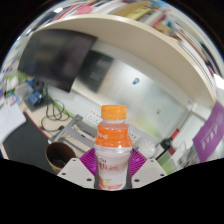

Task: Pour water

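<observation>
A bottle point(112, 148) with an orange cap and pink label is pinched between the fingers of the gripper point(112, 176) and held upright, lifted clear of the bench point(25, 120). The carrying step is judged to be in hand. Next, the bottle would need to be brought over the dark cup point(61, 155) beside it and tilted.

A small clear bottle point(112, 148) with an orange screw cap, orange liquid in its neck and a pink-and-white printed label stands upright with its cap on between the fingers, its lower body apparently held there, though the contact itself is hidden.
</observation>
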`<state>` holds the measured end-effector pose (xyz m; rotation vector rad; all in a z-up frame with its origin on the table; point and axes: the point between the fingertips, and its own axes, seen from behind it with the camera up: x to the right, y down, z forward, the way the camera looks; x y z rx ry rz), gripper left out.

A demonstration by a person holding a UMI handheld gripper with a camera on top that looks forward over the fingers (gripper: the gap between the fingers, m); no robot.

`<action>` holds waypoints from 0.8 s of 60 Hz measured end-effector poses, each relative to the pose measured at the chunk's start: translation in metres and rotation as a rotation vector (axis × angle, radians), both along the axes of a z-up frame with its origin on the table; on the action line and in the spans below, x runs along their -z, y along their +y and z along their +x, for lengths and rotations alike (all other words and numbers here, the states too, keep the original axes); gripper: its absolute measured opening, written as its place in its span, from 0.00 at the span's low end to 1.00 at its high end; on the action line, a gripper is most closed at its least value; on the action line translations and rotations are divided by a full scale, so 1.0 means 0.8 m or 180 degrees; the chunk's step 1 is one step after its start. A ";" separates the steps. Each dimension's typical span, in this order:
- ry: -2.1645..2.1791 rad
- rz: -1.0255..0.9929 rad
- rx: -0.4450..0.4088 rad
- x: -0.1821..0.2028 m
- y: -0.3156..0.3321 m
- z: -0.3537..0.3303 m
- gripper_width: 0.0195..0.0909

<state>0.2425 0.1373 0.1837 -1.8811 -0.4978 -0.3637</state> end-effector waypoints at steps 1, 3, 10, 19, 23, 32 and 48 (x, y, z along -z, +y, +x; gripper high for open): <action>0.0190 0.0025 0.0055 0.002 0.001 0.001 0.24; 0.0550 0.0068 0.0160 0.007 0.002 0.005 0.25; 0.1313 0.0115 0.0388 0.037 0.007 0.020 0.24; 0.1472 0.0205 0.0469 0.073 0.017 0.028 0.24; 0.1533 0.0255 0.0444 0.079 0.021 0.028 0.24; 0.1500 0.0315 0.0363 0.096 0.026 0.021 0.24; 0.1517 0.0436 0.0378 0.118 0.015 0.025 0.30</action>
